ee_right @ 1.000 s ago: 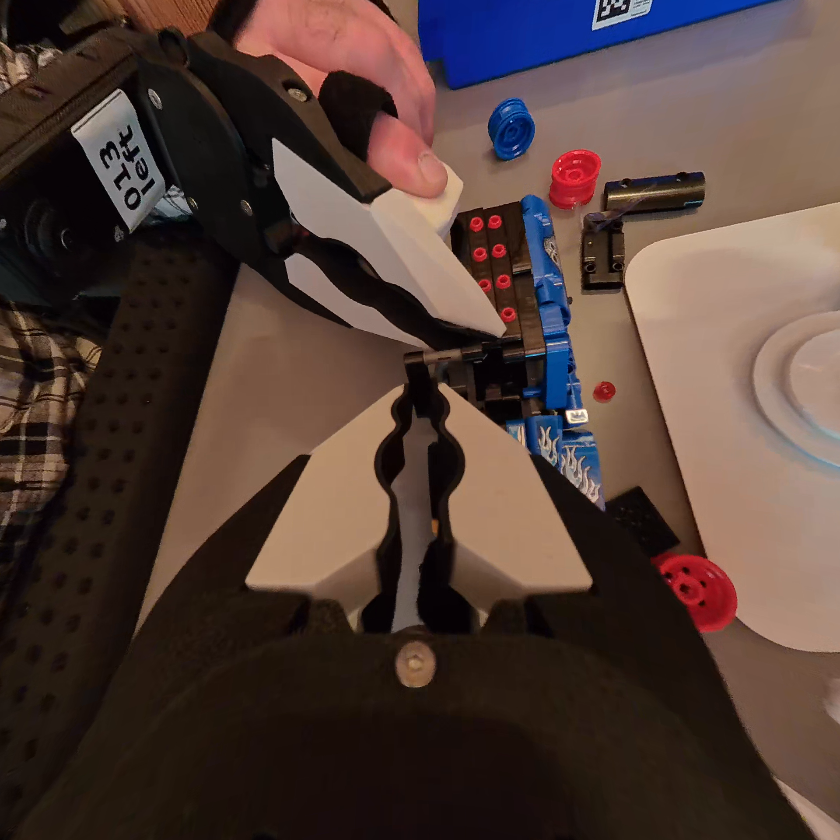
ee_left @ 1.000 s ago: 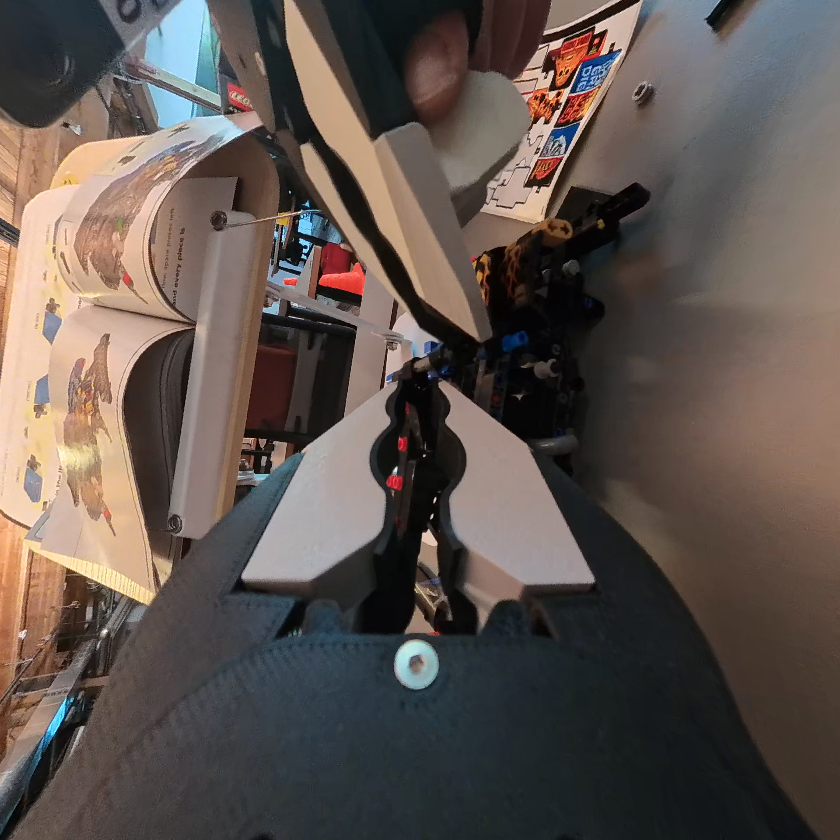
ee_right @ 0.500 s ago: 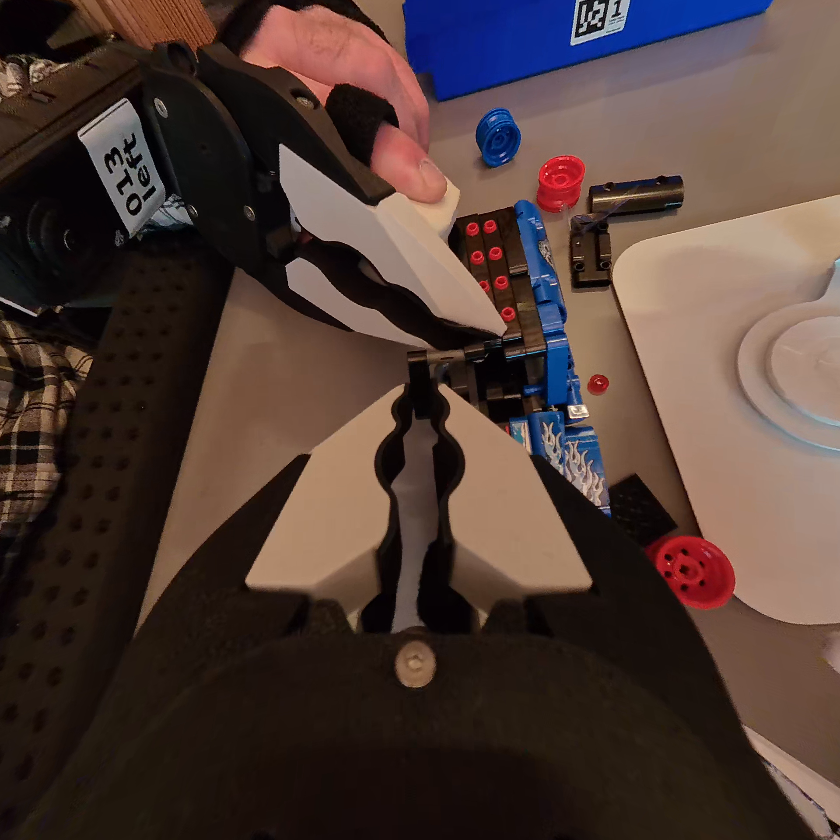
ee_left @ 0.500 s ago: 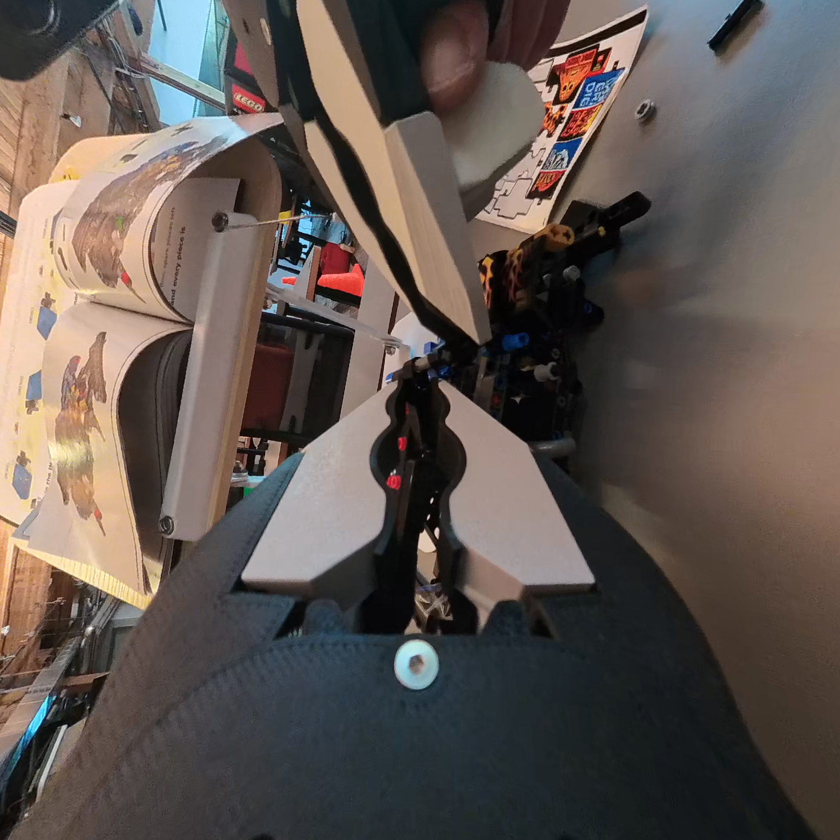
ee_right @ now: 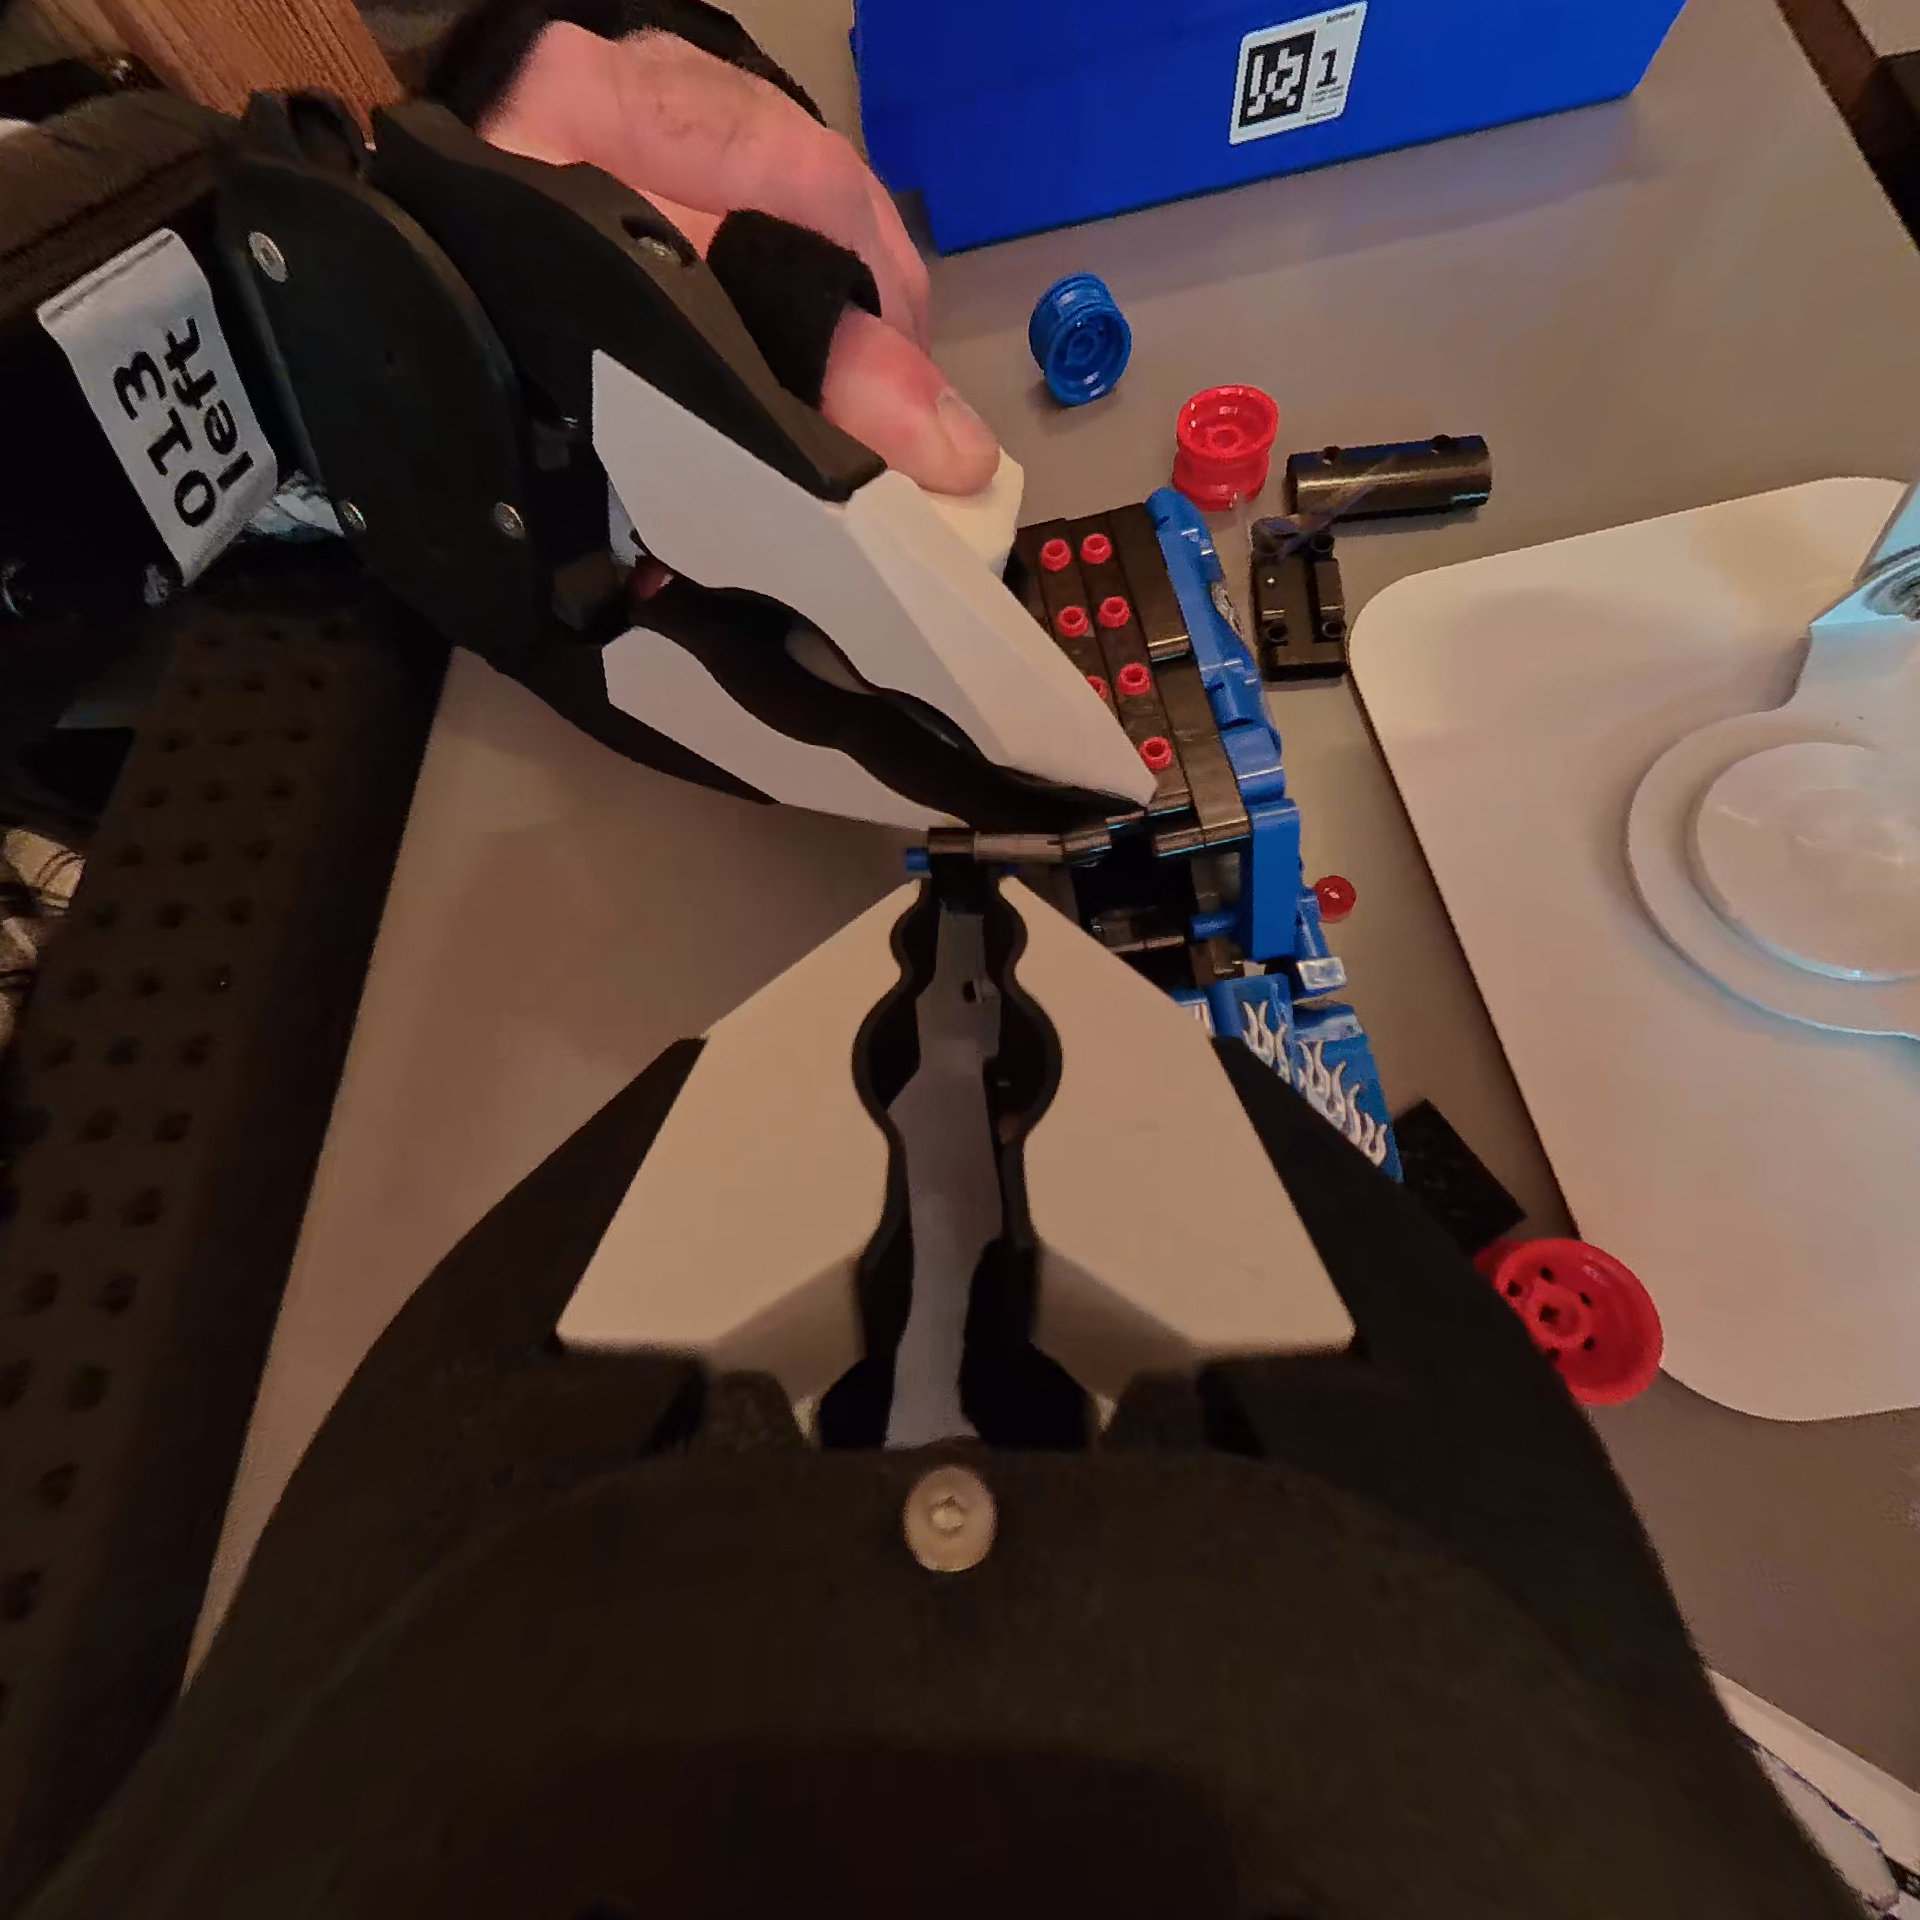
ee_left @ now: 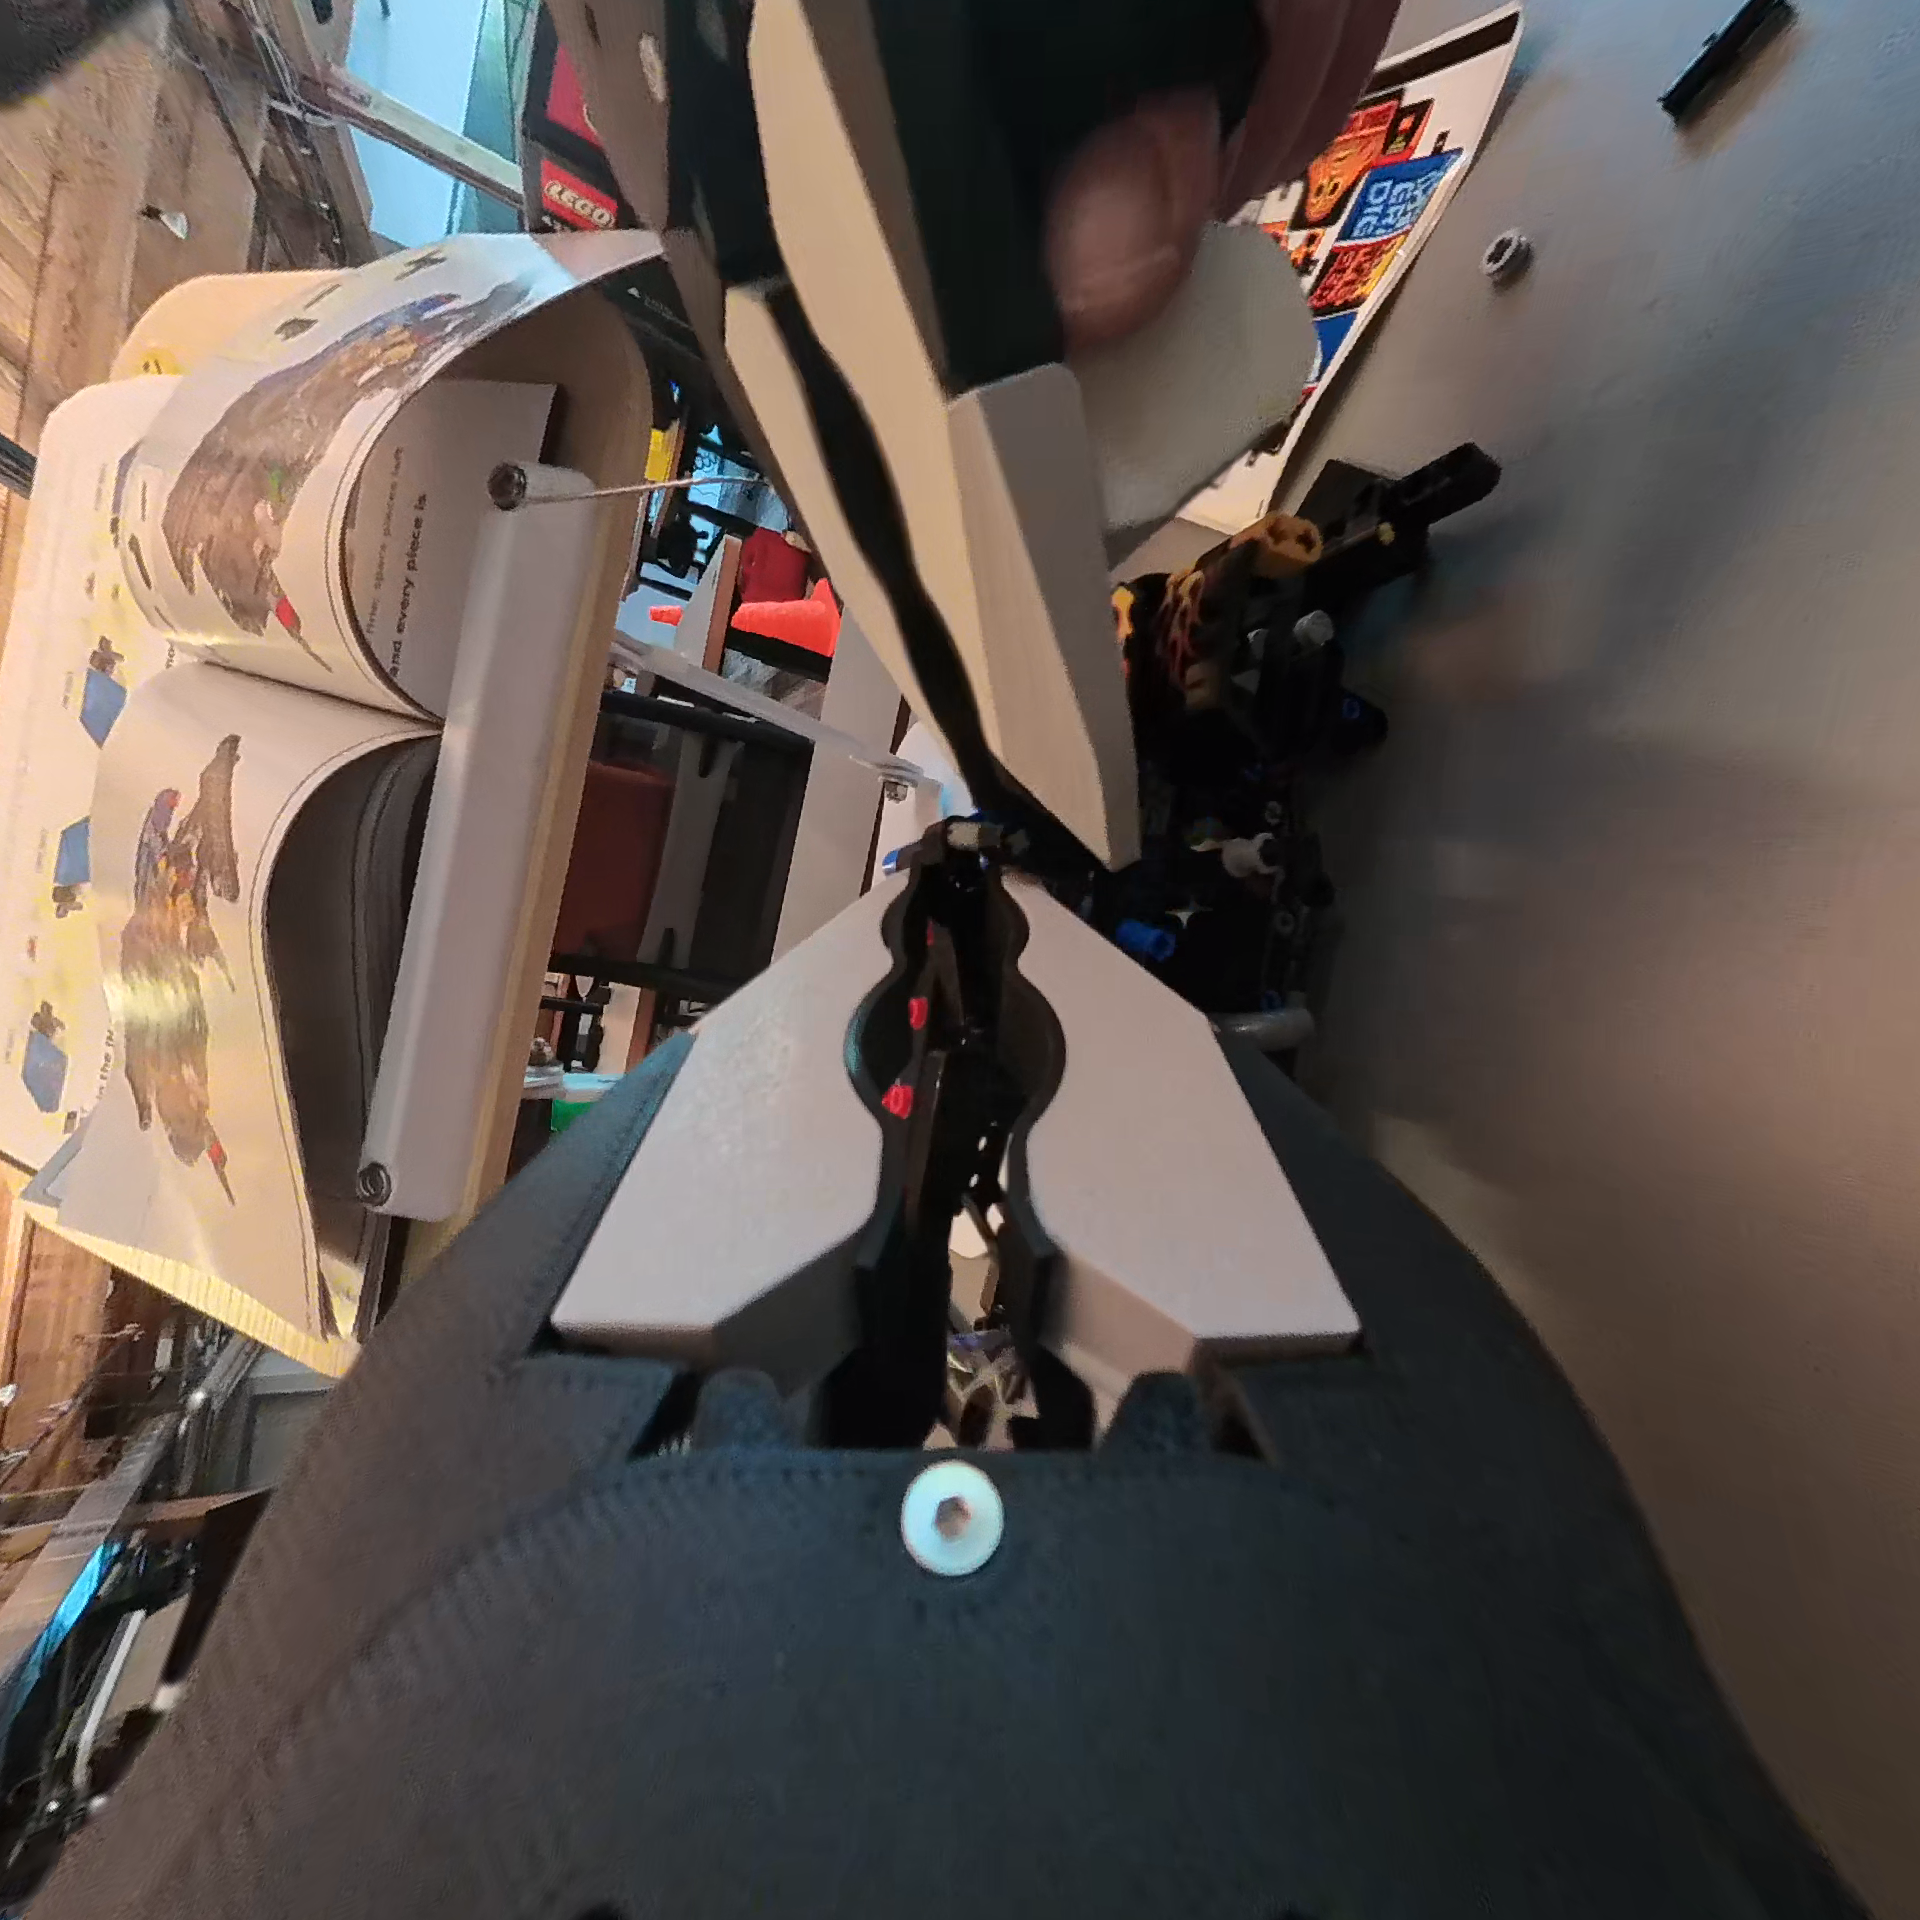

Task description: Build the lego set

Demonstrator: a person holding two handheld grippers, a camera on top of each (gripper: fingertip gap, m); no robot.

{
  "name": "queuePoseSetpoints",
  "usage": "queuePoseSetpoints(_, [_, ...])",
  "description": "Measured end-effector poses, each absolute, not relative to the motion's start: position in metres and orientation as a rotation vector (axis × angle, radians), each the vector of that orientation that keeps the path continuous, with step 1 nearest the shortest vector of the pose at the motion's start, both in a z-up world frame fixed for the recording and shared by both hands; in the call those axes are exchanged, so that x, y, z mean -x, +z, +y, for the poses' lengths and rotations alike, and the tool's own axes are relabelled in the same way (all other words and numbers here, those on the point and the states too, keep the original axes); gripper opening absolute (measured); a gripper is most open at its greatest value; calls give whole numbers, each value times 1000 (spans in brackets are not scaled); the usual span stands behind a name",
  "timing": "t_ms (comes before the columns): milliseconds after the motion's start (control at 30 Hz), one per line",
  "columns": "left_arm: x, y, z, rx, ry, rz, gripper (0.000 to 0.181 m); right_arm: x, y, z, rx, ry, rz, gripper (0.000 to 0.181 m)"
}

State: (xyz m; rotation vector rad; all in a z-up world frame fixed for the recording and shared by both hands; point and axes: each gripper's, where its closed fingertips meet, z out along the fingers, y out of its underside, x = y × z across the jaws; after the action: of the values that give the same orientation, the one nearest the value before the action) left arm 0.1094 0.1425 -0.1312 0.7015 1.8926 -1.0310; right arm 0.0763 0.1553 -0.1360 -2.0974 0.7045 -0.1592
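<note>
On the grey table [ee_right: 1558,312], my left gripper [ee_right: 1127,800] clamps the blue-and-black lego model [ee_right: 1195,748]; my right gripper [ee_right: 958,894] pinches its black axle piece [ee_right: 1003,847].

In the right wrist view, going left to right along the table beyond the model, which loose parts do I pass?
Blue wheel → red wheel → small black bracket → black cylinder → white base plate.
</note>
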Motion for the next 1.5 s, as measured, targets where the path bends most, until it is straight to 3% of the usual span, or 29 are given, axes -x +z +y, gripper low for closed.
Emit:
queuePoseSetpoints(533, [-113,-131,140,-651,-1018,1896,9,-81,-131,159,1923,-182,783,6])
queuePoseSetpoints(1500, [-107,-135,140,-680,-1088,1943,9,-77,-140,142,2294,-83,503,6])
